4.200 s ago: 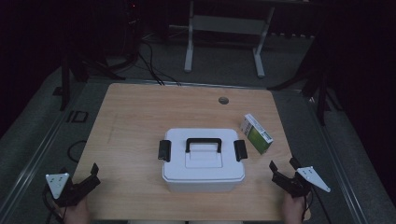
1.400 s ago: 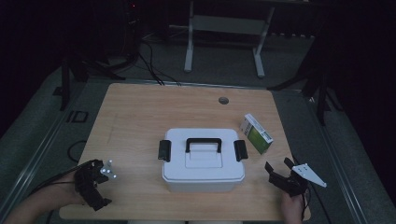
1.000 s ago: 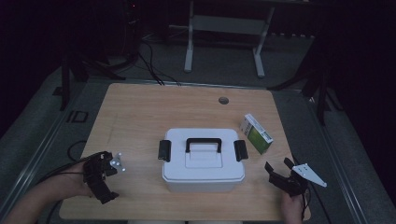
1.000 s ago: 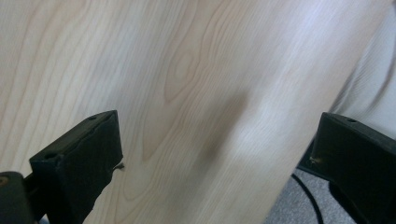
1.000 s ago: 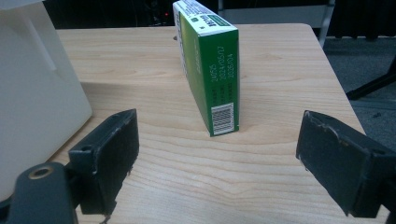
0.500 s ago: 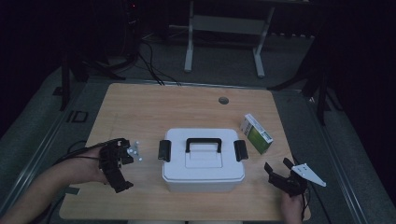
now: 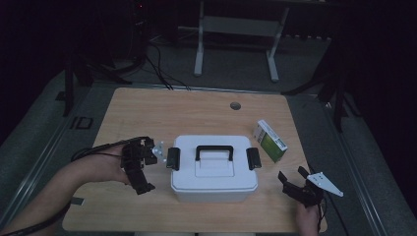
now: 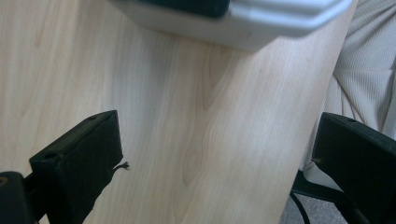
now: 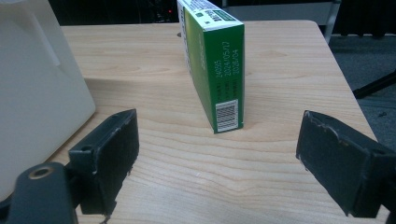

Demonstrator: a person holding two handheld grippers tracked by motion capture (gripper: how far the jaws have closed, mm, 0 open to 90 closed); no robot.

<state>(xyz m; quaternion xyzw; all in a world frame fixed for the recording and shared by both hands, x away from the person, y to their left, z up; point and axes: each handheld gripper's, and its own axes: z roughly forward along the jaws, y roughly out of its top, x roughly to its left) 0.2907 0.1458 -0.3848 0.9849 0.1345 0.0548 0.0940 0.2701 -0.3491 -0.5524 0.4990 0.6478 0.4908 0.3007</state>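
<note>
Fingers on both our grippers are spread wide, holding nothing. Left gripper (image 7: 142, 167) sits just beside the white storage box (image 7: 214, 169). Right gripper (image 7: 295, 184) faces the green carton (image 9: 212, 65).

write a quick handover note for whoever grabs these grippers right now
Left gripper: open, holding nothing, just beside the left latch of the white box, not touching it as far as the high view shows.
Right gripper: open, empty, near the table's front right corner, facing the green carton.
Things: the box sits mid-table with its lid on, handle flat, and both black latches look shut. The carton stands upright to the right of the box, apart from it.
Done: nothing on the box yet.
Left: probably release the left latch, then the right latch, and open the lid.
</note>
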